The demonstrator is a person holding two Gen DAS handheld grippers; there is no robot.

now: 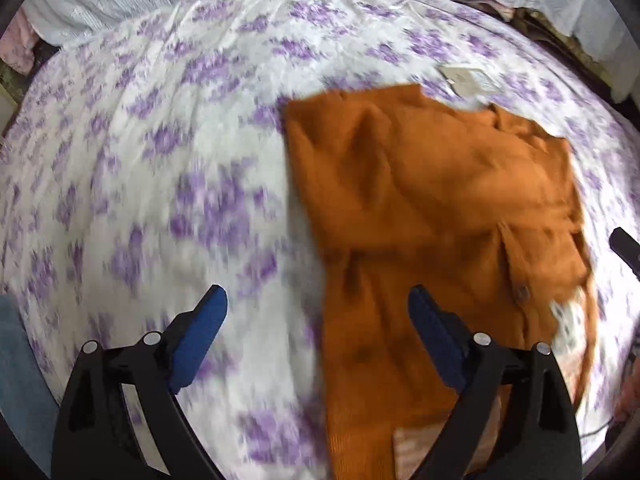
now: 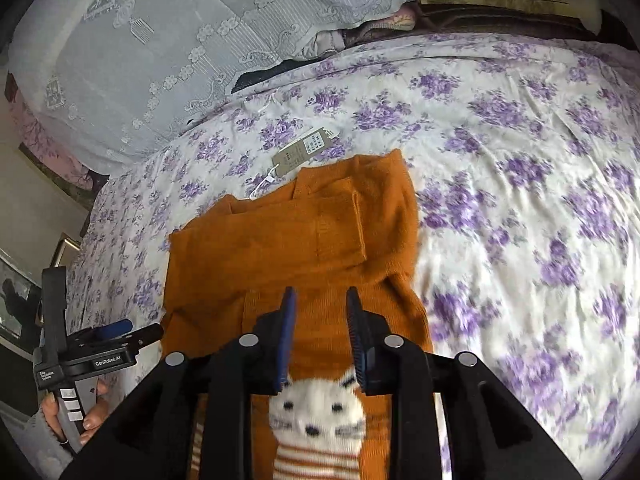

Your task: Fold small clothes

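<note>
We look down on a white bedsheet printed with purple flowers (image 2: 500, 168), which fills most of both views and is creased in places. Behind it hangs a pale lace curtain (image 2: 168, 48) along the far edge of the bed. On the sheet lies our task piece, a small rust-orange knitted sweater (image 2: 288, 240), partly folded: 1 sleeve is laid across the chest, and a white cat face with striped body (image 2: 320, 404) shows on the near part of the knit. In the left wrist view the same sweater (image 1: 420, 208) sits to the right of centre, blurred.

Our left gripper (image 1: 316, 320) has its 2 blue-padded jaws spread wide, with nothing between them; 1 finger is over bare sheet, the other over the sweater's near edge. Our right gripper (image 2: 320, 320) hovers over the sweater's middle with its jaws at a narrow gap; we cannot tell whether the tips touch the knit.

Just beyond the sweater's collar lies a small grey paper hang tag (image 2: 304, 148) on a white string.
</note>
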